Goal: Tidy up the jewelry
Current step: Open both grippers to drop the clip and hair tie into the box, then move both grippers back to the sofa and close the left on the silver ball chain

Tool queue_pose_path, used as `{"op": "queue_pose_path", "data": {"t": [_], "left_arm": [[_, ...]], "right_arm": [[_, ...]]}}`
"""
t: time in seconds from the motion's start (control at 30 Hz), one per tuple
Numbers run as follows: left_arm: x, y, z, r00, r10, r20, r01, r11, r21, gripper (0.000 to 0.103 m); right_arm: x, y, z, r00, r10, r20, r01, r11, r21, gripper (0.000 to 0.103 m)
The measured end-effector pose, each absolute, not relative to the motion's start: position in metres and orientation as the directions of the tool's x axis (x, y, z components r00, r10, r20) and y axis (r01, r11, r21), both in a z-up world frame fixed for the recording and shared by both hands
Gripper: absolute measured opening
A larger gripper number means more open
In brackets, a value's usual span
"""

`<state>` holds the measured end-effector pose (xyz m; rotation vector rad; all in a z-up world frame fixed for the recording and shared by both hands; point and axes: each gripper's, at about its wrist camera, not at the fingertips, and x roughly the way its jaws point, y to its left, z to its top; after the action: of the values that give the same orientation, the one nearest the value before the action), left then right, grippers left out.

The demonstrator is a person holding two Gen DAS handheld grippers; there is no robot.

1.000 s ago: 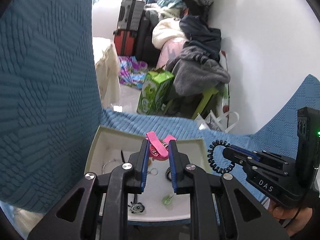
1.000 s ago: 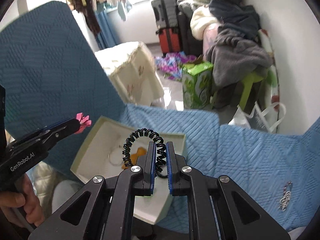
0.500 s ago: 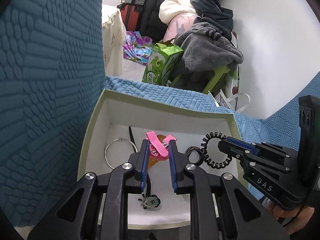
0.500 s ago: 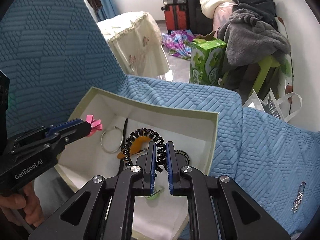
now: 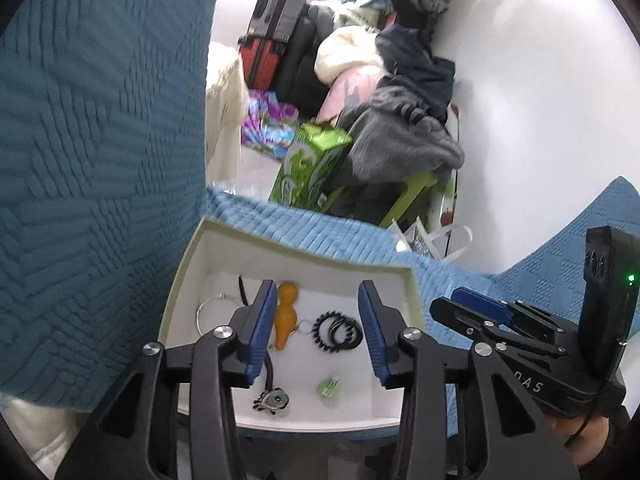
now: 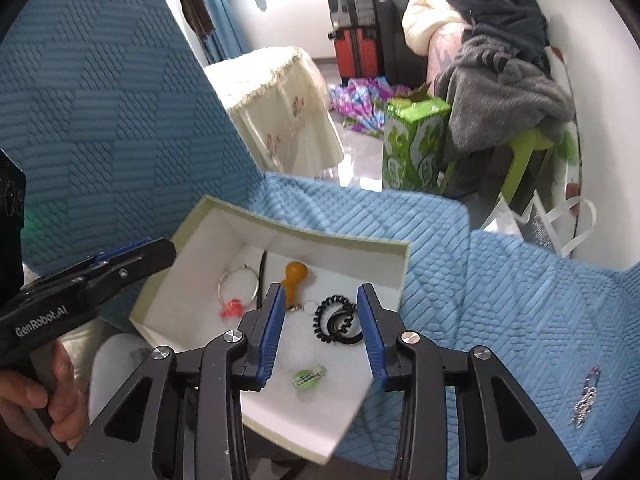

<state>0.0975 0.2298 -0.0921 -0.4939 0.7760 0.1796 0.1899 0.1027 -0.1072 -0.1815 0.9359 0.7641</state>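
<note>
1. Left gripper [image 5: 318,330] is seen part-open w/ nothing between its pads; jaws have just been opening. It hangs over the white open box [image 5: 188,264].
2. Right gripper [image 6: 320,330] is likewise part-open and empty, jaws just opened, above the same box [image 6: 352,240].
3. Jewelry already in box: black spiral hair tie [image 6: 334,320] beside a black ring, pink clip [image 6: 231,307] on the silver bangle [image 6: 238,286], orange gourd charm [image 6: 294,276], green clip [image 6: 309,377], and a small dark pendant on cord [image 5: 272,400].
4. One silver sparkly piece [image 6: 586,396] is left outside on the light-blue quilted cover [image 6: 500,300], well apart from the box, to the right gripper's side.
5. Handling, judged: that piece looks light, thin, prob. flexible and snag-prone on textured fabric; best pinched across its middle, pads low to the cloth.
6. Room: cover around it is open, approach unobstructed. Box walls are thin card; near corner overhangs the seat edge, so knocks should be avoided.
</note>
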Motion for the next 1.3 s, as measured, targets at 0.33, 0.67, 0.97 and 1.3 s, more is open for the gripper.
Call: {"op": "queue_pose_path", "data": {"t": [0.33, 0.67, 0.97, 1.3], "left_arm": [[0.085, 0.187, -0.026, 0.785, 0.006, -0.619, -0.278, 0.897, -0.344, 0.044], [0.097, 0.126, -0.003, 0.817, -0.023, -0.576, -0.206, 0.921, -0.33, 0.053], [0.122, 0.065, -0.027, 0.805, -0.102, -0.585, -0.12, 0.937, -0.329, 0.063], [0.166, -0.022, -0.111, 0.708, -0.295, -0.642, 0.005, 0.911, -0.413, 0.063]], "right_arm": [[0.177, 0.05, -0.033, 0.458, 0.572, -0.68, -0.663, 0.73, 0.168, 0.042], [0.177, -0.024, -0.007, 0.565, 0.547, -0.618, -0.6, 0.786, 0.148, 0.05], [0.187, -0.103, -0.024, 0.655, 0.468, -0.593, -0.503, 0.856, 0.121, 0.052], [0.205, -0.192, -0.089, 0.703, 0.381, -0.601, -0.374, 0.916, 0.143, 0.052]]}}
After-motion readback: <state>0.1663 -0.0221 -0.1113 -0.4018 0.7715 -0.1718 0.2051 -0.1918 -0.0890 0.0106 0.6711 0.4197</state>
